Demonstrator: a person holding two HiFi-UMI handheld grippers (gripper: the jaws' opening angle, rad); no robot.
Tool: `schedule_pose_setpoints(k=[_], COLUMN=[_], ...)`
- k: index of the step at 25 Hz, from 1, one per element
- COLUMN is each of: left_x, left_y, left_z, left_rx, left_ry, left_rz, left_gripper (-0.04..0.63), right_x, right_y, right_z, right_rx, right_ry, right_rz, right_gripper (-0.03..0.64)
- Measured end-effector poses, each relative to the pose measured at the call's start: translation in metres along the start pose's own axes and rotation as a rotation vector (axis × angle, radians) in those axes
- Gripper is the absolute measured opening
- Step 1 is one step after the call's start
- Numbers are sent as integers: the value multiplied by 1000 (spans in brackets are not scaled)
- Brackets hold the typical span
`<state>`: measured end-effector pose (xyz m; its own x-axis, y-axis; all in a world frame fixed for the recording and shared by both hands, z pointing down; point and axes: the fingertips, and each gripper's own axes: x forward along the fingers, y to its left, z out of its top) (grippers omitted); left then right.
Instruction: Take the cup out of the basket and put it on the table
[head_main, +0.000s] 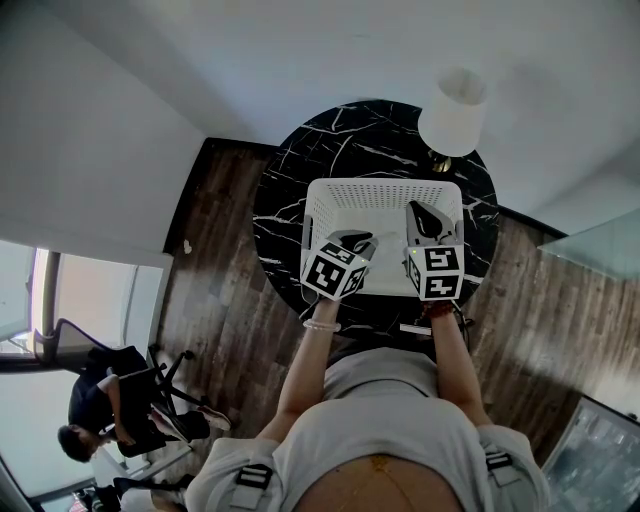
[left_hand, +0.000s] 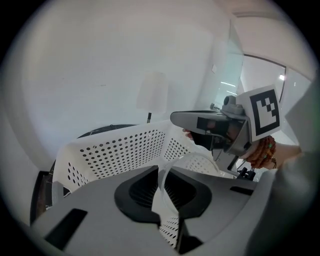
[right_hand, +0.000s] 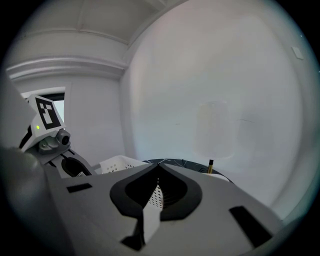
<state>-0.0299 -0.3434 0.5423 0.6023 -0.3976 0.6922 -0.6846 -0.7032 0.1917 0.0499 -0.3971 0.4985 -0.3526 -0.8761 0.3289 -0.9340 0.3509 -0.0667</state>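
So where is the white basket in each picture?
Head view: basket in the middle, on the black table.
Left gripper view: basket wide across the lower middle.
Right gripper view: basket small, low, left of centre.
Shared landmark: the lamp, past the basket in all three.

**Item counts.** 1 white perforated basket (head_main: 385, 195); 1 clear cup (left_hand: 192, 162); 1 round black marbled table (head_main: 290, 180); 1 lamp (head_main: 453, 112) with 1 white shade; 2 hand-held grippers, namely 1 left gripper (head_main: 362, 243) and 1 right gripper (head_main: 422, 220); 2 marker cubes (head_main: 332, 270), 1 per gripper; in the background, 1 seated person (head_main: 95, 405) and 1 chair (head_main: 140, 385)
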Motion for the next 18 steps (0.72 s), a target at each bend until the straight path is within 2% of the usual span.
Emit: schedule_pose_setpoints(k=[11,18], left_x=[-13,-23], left_y=[-4,-3], left_z=[10,18], left_rx=[-34,-22], left_ry=[-61,-84], left_rz=[-25,-11], left_gripper=[40,40], right_x=[-2,-2], right_y=[3,3], right_z=[-2,-3], right_rx=[-7,-8], right_ry=[5,8], right_rz=[6,9], right_gripper=[8,8])
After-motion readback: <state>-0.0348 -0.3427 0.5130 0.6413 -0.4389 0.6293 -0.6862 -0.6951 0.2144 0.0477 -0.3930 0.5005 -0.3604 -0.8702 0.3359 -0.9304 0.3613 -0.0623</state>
